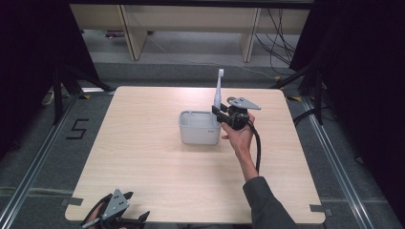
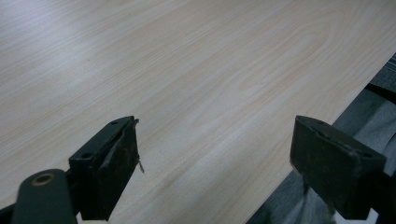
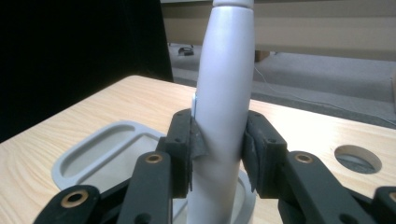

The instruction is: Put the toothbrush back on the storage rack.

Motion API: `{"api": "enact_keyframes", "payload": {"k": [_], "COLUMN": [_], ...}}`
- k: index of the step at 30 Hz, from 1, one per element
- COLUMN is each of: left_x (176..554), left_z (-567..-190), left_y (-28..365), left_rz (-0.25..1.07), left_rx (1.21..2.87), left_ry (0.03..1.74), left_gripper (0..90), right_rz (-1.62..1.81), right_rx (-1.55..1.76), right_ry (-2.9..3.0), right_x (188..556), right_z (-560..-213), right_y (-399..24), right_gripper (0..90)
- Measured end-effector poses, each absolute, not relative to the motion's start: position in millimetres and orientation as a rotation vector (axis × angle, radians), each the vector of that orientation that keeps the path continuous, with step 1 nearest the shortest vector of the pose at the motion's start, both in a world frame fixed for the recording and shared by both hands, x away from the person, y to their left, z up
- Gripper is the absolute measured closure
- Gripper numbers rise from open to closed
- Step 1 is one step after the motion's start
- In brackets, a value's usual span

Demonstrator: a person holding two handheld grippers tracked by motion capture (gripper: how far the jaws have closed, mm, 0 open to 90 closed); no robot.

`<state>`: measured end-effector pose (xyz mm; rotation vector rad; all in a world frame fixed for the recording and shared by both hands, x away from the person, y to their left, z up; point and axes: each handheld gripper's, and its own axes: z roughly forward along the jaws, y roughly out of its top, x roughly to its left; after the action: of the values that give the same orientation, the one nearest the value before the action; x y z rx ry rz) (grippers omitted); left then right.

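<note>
A white electric toothbrush point(image 1: 218, 90) stands upright at the right end of a grey holder point(image 1: 198, 131) in the middle of the table. My right gripper point(image 1: 218, 112) is shut on the toothbrush's body. In the right gripper view both pads press the handle point(image 3: 226, 70), and the holder's oval tray point(image 3: 93, 156) lies to the left below. The jaws hide the brush's lower end. My left gripper point(image 1: 136, 219) rests at the table's front left edge. In its own view that gripper point(image 2: 215, 158) is open over bare wood with nothing between the jaws.
The light wooden table point(image 1: 157, 181) has a round hole point(image 3: 358, 157) near the holder. A black cable point(image 1: 258, 148) trails from the right gripper along the forearm. Dark curtains flank the table, and wooden furniture legs and cables stand on the floor behind.
</note>
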<state>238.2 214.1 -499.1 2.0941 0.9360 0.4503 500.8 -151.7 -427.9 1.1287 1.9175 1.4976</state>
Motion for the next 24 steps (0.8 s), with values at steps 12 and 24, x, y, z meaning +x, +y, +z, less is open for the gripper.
{"api": "enact_keyframes", "payload": {"k": [12,24], "left_x": [238,239], "left_z": [-499,-499], "left_y": [215,215], "left_rz": [0.450,0.452], "left_rx": [2.116,2.129], "left_ry": [0.928,0.925], "left_gripper": [14.7,14.8], "right_rz": [1.453,1.421], "right_rx": [1.132,1.140], "right_ry": [1.954,1.995], "right_x": [497,498], "right_z": [-436,-441], "right_y": [-152,-153], "right_gripper": [65.8,65.3]}}
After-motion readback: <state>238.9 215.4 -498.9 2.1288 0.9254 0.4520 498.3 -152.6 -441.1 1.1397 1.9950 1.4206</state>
